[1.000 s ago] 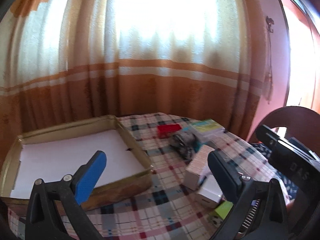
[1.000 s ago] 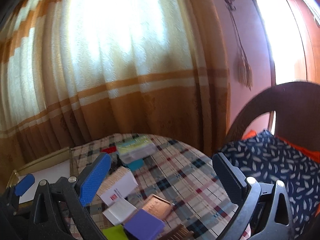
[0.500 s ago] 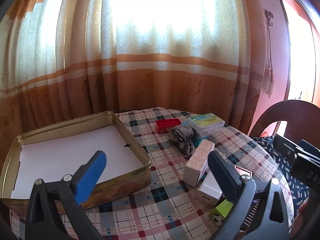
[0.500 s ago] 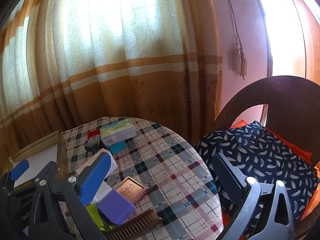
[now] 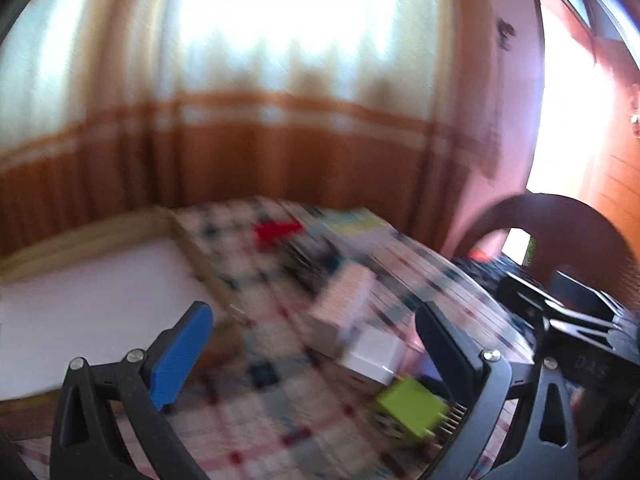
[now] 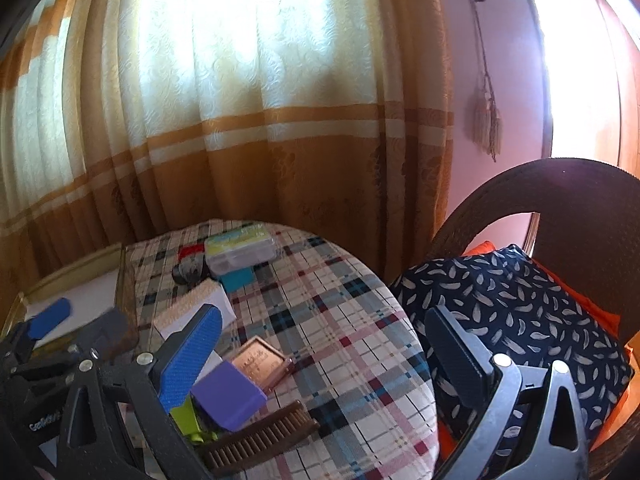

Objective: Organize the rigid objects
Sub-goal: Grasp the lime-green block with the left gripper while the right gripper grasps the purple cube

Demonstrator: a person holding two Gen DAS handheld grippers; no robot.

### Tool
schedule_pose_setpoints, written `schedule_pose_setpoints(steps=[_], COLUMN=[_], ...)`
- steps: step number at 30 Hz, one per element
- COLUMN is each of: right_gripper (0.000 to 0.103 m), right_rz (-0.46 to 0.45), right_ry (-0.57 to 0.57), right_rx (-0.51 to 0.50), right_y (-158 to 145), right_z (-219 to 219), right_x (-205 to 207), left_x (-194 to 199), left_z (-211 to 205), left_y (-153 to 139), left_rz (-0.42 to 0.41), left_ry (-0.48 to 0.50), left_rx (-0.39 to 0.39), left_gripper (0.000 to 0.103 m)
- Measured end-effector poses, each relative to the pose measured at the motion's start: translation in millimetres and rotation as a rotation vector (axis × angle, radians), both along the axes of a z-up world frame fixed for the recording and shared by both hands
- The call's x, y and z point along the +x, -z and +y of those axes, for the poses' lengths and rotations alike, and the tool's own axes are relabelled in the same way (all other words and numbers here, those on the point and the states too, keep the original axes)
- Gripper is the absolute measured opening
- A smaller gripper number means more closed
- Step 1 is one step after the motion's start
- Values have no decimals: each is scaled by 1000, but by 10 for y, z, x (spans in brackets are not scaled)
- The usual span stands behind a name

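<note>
My left gripper [image 5: 312, 320] is open with nothing between its fingers, over the plaid table between the gold tray [image 5: 192, 248] and a blurred cluster of boxes. A beige box [image 5: 344, 300], a white box [image 5: 372, 356] and a lime green piece [image 5: 408, 408] lie just ahead on the right. My right gripper [image 6: 324, 320] is open too, above the table's near right part. By its blue finger lie a purple box [image 6: 228, 394], a copper tin [image 6: 262, 362] and a brown comb [image 6: 260, 444]. Farther back are a clear case [image 6: 242, 250], a teal box [image 6: 238, 280] and a red box [image 6: 188, 252].
The round table [image 6: 340, 320] has a plaid cloth and stands against orange and cream curtains. A dark wicker chair [image 6: 560, 184] with a feather-print cushion [image 6: 500, 300] stands close on the right. The tray is lined with white paper [image 5: 80, 300]. The left gripper's blue finger [image 6: 52, 318] shows over it.
The left wrist view has gone blurred with motion, and the boxes and lime piece look nearer. The right view has swung so the objects sit lower left. Both grippers have stayed open.
</note>
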State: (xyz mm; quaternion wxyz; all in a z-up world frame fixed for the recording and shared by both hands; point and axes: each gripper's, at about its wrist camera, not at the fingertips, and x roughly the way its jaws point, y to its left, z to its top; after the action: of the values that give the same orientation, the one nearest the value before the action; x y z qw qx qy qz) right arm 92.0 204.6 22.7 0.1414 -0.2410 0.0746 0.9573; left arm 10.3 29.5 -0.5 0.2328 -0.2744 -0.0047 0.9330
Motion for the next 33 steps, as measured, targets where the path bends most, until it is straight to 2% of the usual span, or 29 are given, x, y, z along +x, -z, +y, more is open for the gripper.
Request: schedule_pose_setpoints(steps=[3,7,11,16,18,19,21,23,25,33], right_gripper=[92,78,78,78,78,78,78,78,78,78], right_rz=[-36,-93,-113,-132,-132,-131,-129,-129,-135,-152], right_ry=[-26,-47,-36,-35,-31,-30,-28,-28,-31,-58], right_rx=[4,2,-9,-4,-16,-20,-21,-22,-19,-33], right_y=[46,139,182,201,198,195,191,183,184,201], right_z=[30,97,174,201,223,233,242,252,251,265], right_x=[48,81,136,154,156,156,161,175,179,199], left_x=[-30,-4,-31,-80,-62,-45,-22,-37,-56,-3], left_z=[116,187,246,305,317,327,338,358,388,444], left_y=[72,86,132,222,222,215,207,231,259,266], left_rz=[-66,-80,-135,-217,-223,-218,-214,-241,-268,-280], left_ry=[91,159,236,268,279,290,314,339,365,441], left_rx=[-21,-17,6,10,11,13,18,14,9,4], left_gripper=[103,103,102,101,101,99,88,74,67,67])
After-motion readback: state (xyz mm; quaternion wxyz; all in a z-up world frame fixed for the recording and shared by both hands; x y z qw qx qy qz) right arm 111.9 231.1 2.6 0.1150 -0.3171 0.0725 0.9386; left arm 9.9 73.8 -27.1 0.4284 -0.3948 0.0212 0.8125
